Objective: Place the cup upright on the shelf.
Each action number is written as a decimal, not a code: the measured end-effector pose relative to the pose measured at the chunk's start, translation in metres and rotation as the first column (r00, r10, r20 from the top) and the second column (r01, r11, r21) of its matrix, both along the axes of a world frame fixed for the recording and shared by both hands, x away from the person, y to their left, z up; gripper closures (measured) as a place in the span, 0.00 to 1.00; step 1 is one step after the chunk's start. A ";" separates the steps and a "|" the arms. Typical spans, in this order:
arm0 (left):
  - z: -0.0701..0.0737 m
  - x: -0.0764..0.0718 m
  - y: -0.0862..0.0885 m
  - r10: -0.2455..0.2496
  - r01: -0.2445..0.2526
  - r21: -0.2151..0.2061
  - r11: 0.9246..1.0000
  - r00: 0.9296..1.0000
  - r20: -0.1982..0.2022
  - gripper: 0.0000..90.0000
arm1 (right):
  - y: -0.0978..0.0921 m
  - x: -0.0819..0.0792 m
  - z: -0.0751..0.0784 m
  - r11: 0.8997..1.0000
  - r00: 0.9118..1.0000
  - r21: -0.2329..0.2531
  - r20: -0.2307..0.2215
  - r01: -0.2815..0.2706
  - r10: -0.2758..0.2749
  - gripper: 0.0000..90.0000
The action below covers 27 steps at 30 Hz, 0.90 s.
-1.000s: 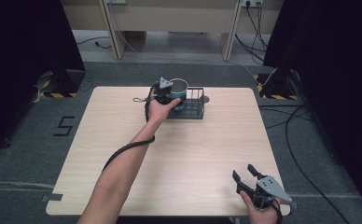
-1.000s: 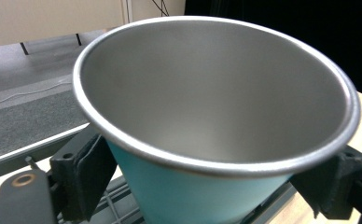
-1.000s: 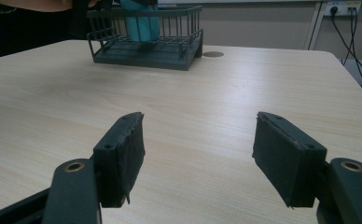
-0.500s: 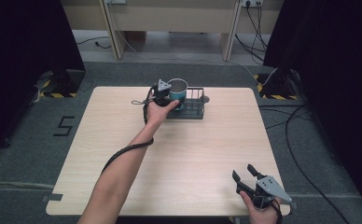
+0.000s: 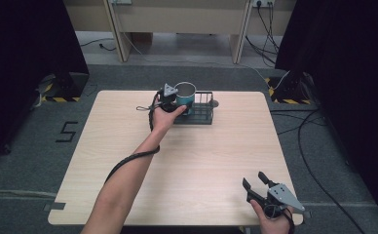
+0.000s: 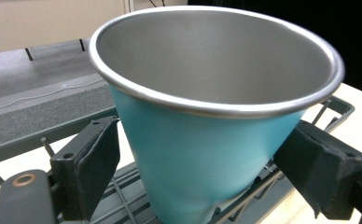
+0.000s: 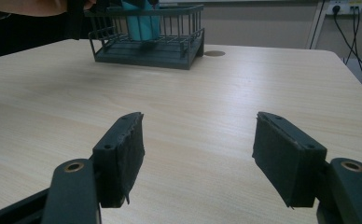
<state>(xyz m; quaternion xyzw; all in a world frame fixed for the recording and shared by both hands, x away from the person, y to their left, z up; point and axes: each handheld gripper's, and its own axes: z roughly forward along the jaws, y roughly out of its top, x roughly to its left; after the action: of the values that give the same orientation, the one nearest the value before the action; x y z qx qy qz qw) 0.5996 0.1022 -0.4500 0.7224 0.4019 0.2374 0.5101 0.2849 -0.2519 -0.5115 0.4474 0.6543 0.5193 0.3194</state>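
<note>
Teal cup [image 5: 184, 94] with a bare metal rim and inside sits upright in the left end of the dark wire rack [image 5: 202, 113], at the far middle of the wooden table [image 5: 216, 161]. We note the left gripper [image 5: 170, 100] at the cup's left side, grey plate on top. In the left gripper view the cup [image 6: 207, 140] stands between the two black pads [image 6: 93, 172]; the right pad looks pressed to the cup wall, while on the left a thin gap may remain, so we cannot say whether the grip is closed on it. Rack wires [image 6: 244, 196] pass under the cup's base.

Left arm pose: forearm stretched long from the near edge of the table diagonally toward the rack, hand [image 5: 165, 114] wrapped around the gripper body, its black cable lying along the forearm.

Right gripper [image 5: 256, 184] is low at the near right corner of the table, held in the right hand [image 5: 270, 219], jaws spread wide and pointing up the table. In the right gripper view its pads [image 7: 123, 154] stand well apart just above bare wood, holding nothing; the rack [image 7: 146, 42] and cup [image 7: 142, 21] show far ahead.
</note>
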 end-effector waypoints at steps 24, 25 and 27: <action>0.003 -0.007 0.004 0.005 -0.005 -0.009 1.000 1.000 0.017 0.16 | 0.000 0.000 0.000 1.000 1.000 -0.004 -0.002 0.000 0.000 0.38; 0.003 -0.007 0.004 0.005 -0.005 -0.010 1.000 1.000 0.019 0.16 | 0.000 0.000 0.000 1.000 1.000 -0.005 -0.001 0.001 -0.001 0.38; 0.003 -0.008 0.004 0.005 -0.005 -0.012 1.000 1.000 0.019 0.16 | 0.001 0.000 0.000 1.000 1.000 -0.005 -0.002 0.001 -0.001 0.38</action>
<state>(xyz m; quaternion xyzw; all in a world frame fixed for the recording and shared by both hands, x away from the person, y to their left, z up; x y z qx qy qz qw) 0.5915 0.1066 -0.4471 0.7160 0.4003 0.2429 0.5178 0.2849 -0.2514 -0.5114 0.4473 0.6558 0.5171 0.3203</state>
